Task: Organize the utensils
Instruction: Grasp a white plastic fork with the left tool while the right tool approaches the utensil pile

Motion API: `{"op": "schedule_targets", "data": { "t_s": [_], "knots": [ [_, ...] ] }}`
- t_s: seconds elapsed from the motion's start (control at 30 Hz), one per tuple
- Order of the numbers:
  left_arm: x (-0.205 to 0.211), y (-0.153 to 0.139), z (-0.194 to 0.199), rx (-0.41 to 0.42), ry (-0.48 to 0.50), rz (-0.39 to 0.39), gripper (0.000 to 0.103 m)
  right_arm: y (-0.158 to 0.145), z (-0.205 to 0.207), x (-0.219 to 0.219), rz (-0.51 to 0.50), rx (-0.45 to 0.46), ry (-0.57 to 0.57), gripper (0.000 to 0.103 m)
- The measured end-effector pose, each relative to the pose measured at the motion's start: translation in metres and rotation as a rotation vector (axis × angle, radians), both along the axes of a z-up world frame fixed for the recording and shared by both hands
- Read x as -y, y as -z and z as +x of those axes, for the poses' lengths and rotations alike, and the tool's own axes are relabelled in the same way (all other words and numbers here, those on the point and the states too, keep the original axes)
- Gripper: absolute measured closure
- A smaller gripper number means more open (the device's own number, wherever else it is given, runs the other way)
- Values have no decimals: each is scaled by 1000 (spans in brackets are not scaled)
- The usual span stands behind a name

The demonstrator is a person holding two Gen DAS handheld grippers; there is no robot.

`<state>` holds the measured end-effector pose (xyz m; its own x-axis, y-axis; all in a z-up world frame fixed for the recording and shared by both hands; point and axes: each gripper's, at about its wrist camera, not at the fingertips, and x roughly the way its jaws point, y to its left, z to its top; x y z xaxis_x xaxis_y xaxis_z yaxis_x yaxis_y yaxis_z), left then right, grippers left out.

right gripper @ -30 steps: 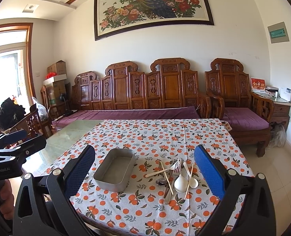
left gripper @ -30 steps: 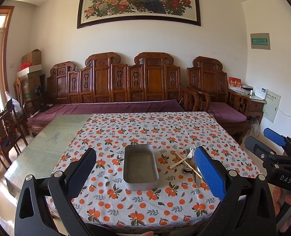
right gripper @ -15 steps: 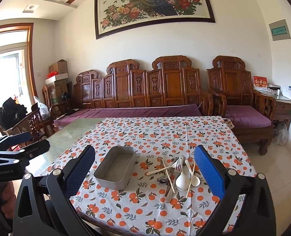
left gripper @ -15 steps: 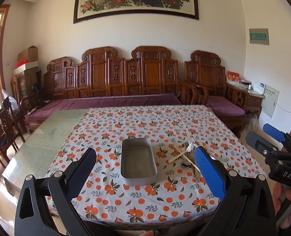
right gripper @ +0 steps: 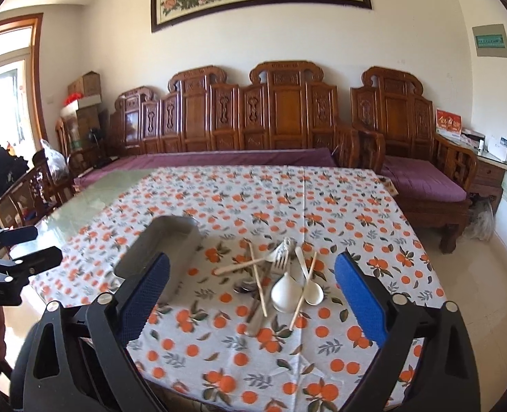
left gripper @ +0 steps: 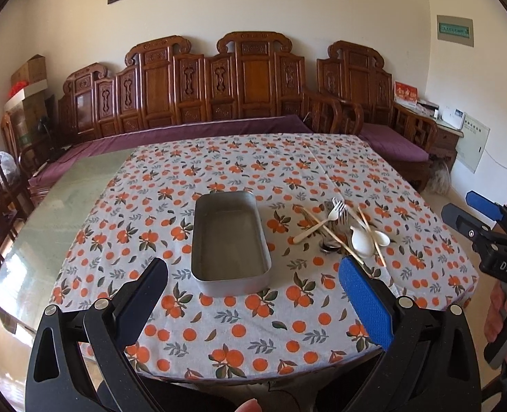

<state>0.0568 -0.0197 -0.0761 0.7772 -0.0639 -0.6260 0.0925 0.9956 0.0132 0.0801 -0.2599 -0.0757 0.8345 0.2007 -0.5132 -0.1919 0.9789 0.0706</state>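
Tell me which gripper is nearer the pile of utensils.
Right. The right gripper hangs open just in front of the pile of utensils. The left gripper faces the metal tray, with the pile off to its right.

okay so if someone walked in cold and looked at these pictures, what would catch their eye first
Probably the loud orange-print tablecloth, with an empty metal tray near its middle. Just right of the tray lies a tangle of utensils: forks, white spoons and chopsticks crossing each other. Behind the table, a carved wooden bench runs along the wall.
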Motion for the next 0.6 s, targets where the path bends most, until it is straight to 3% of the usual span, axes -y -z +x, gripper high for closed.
{"op": "schedule_targets", "data": {
  "t_s": [0.43, 0.6],
  "knots": [
    [24, 34, 54, -102, 119, -29, 6, 66, 66, 51, -2, -166, 11, 24],
    [49, 45, 78, -139, 196, -48, 6, 84, 85, 64, -4, -215, 10, 38]
  ]
}}
